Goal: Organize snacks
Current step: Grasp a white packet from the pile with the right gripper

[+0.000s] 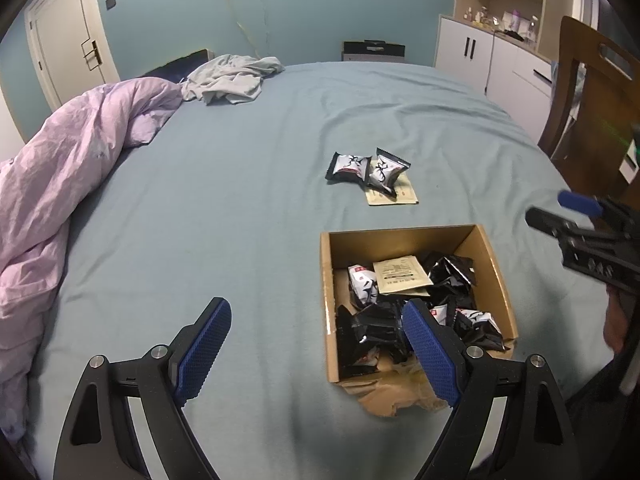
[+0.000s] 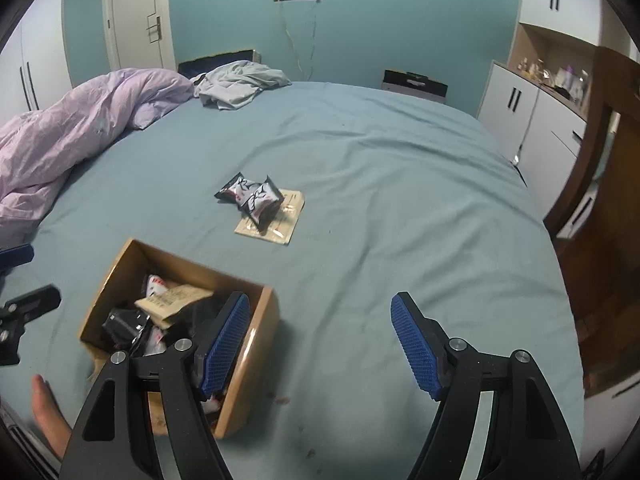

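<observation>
Snack packets, cardboard box, bed.
Cardboard box (image 1: pixel 496 268) on blue bedsheet (image 1: pixel 248 216) holds black snack packets (image 1: pixel 452 272); two packets (image 2: pixel 250 196) and a beige sachet (image 2: pixel 280 224) lie beyond it. Left gripper (image 1: pixel 316 344) wide open, empty; right gripper (image 2: pixel 320 344) open, empty.

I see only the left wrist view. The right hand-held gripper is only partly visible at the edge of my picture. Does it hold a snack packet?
Observer: No. The right hand-held gripper is open, and nothing is between its pads.
Operator: Where are its fingers in relation to the cardboard box?
Observer: One finger appears in front of the cardboard box at its near corner. The other is over the bare bed sheet.
Operator: Is anything on the sheet next to that side of the box?
Observer: Yes, a few small reddish specks lie there. I cannot tell what they are.
</observation>
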